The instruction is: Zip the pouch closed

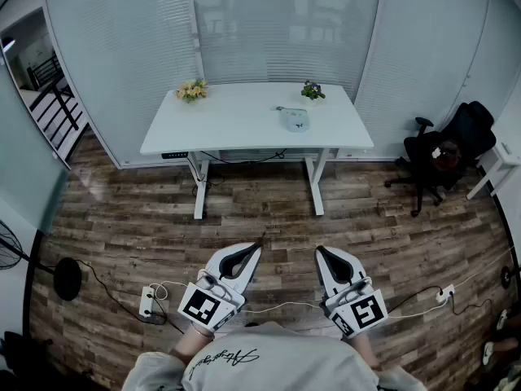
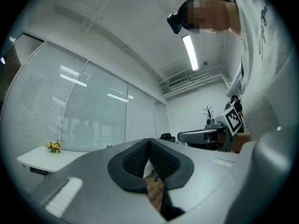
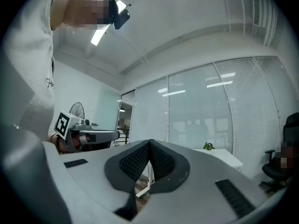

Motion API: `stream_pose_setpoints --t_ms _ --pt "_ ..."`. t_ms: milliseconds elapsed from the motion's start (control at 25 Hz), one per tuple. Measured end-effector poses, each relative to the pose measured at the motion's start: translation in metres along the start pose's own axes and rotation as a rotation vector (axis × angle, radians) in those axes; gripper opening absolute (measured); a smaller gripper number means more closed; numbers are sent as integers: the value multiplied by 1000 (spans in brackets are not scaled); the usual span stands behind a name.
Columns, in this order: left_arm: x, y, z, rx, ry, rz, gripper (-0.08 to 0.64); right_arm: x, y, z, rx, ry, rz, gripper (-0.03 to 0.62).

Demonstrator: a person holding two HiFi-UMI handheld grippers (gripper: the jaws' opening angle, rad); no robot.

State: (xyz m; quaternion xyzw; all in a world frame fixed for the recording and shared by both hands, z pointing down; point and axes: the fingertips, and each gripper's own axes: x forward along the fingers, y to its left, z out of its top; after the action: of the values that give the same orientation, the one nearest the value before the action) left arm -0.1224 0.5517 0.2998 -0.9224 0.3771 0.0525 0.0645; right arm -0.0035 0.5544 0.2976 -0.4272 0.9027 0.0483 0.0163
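The pouch (image 1: 295,120) lies on the white table (image 1: 244,133), right of centre and about midway between the near and far edges. It is too small in the head view to tell whether its zip is open or shut, and neither gripper view shows it. Yellow flowers (image 1: 192,90) stand at the table's far left corner and a small green plant (image 1: 313,91) at its far right corner.

The left tongs (image 1: 254,251) and the right tongs (image 1: 321,252) are held side by side over the floor, well apart from the table. Both are closed, pads together, with nothing between them. The person's hands are mostly hidden behind the marker cubes.

A line of script runs across the person's pale shirt (image 1: 252,365), too slanted and small to read. The cubes carry black-and-white square markers and no words.

The floor (image 1: 122,226) is dark, mottled wood plank. A power strip (image 1: 147,301) lies on it at lower left, with cables trailing across it. A black chair (image 1: 452,145) stands off the table's right end, partly cut by a blurred patch. Behind the table runs a glass wall (image 1: 285,23) with blinds, showing faint reflections of standing figures.
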Motion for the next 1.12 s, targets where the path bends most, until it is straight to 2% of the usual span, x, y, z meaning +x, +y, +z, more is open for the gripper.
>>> stream_pose_setpoints --t_ms 200,480,760,1120 --pt "1 1 4 -16 -23 22 -2 1 1 -3 8 5 14 2" --pt "0 -4 3 -16 -20 13 -2 -1 4 -2 3 7 26 2" --pt "-8 0 2 -18 -12 14 -1 -2 5 -2 59 -2 5 2" --pt "-32 17 -7 -40 -25 6 -1 15 34 -9 58 8 8 3"
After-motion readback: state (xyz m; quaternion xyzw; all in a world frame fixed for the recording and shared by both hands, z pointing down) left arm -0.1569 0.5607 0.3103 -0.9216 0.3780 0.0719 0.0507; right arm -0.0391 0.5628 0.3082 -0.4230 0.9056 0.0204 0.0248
